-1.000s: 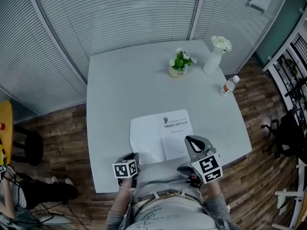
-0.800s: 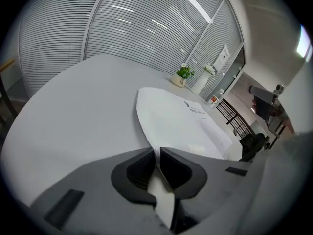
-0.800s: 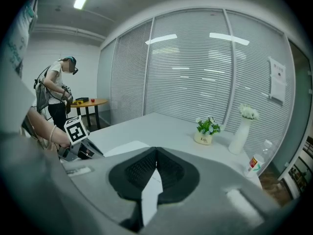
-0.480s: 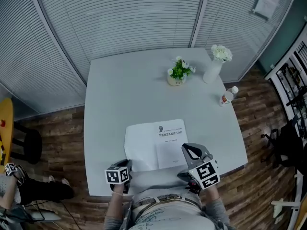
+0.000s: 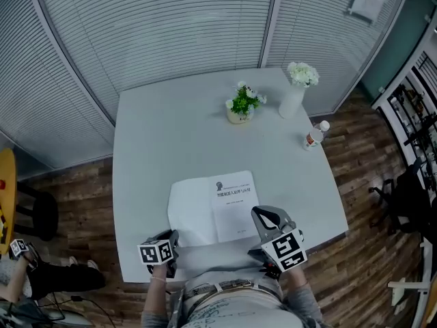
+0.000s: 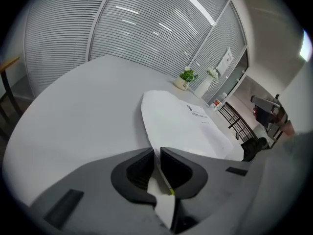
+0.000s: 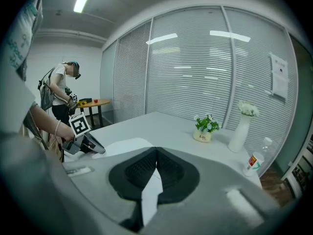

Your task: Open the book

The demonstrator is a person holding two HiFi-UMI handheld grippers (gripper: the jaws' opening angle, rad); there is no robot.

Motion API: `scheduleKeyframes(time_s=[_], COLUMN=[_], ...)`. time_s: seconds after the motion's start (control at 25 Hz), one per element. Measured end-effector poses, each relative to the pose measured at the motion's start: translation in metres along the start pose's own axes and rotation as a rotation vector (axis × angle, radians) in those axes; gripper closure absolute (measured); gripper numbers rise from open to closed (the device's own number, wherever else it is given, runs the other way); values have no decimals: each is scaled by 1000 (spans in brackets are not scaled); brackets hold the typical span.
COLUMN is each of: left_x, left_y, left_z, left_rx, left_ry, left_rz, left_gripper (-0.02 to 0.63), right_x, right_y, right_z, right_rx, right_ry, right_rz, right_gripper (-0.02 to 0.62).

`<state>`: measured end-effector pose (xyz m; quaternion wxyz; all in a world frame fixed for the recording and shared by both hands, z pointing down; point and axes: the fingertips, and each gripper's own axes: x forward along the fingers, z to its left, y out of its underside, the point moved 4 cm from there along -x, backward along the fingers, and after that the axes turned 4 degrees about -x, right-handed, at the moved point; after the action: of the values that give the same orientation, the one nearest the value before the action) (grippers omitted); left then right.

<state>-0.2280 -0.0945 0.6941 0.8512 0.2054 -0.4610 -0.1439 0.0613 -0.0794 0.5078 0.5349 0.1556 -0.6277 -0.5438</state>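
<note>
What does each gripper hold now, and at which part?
The left gripper pinches the book's turned page at its near edge. The right gripper has its jaws together; whether they pinch paper cannot be told.

Head view: from the person's head, steeply down, far enough to take in the whole tabletop (image 5: pixel 150 149), the wooden floor (image 5: pixel 369 162) and the blinds (image 5: pixel 171 33).
Left gripper view: rides the left hand-held gripper (image 5: pixel 173 236), low and close over the tabletop, looking along the book (image 6: pixel 181 126) towards the far corner.
Right gripper view: rides the right hand-held gripper (image 5: pixel 259 212), angled nearer level, facing across the tabletop to the blinds.
Shared: all three show the potted plant (image 5: pixel 240 104), the white vase (image 5: pixel 292 96) and the book; the right gripper view also catches the left hand-held gripper.
</note>
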Motion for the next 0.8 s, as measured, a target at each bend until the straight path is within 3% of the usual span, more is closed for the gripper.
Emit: scheduleKeyframes(time_s=[0.16,0.24,0.44,0.8], left_x=[-8,-11,-18,-24], left_y=[-5,-6,-6,-18], left_z=[-1,2,5,-15], left_rx=[38,44,20,71], left_ry=[-30,-39,-12,31], left_rz=[-16,-24,-44,-96], left_gripper=[556,518,469,449], right_x=[-5,-5,-6,-5], right_y=[2,1,5,14], right_z=[2,4,5,3], right_rx=[4,2,2,0], right_ry=[12,9,16,36], right_rz=[-3,-4,4,28], right_gripper=[594,594,594,594])
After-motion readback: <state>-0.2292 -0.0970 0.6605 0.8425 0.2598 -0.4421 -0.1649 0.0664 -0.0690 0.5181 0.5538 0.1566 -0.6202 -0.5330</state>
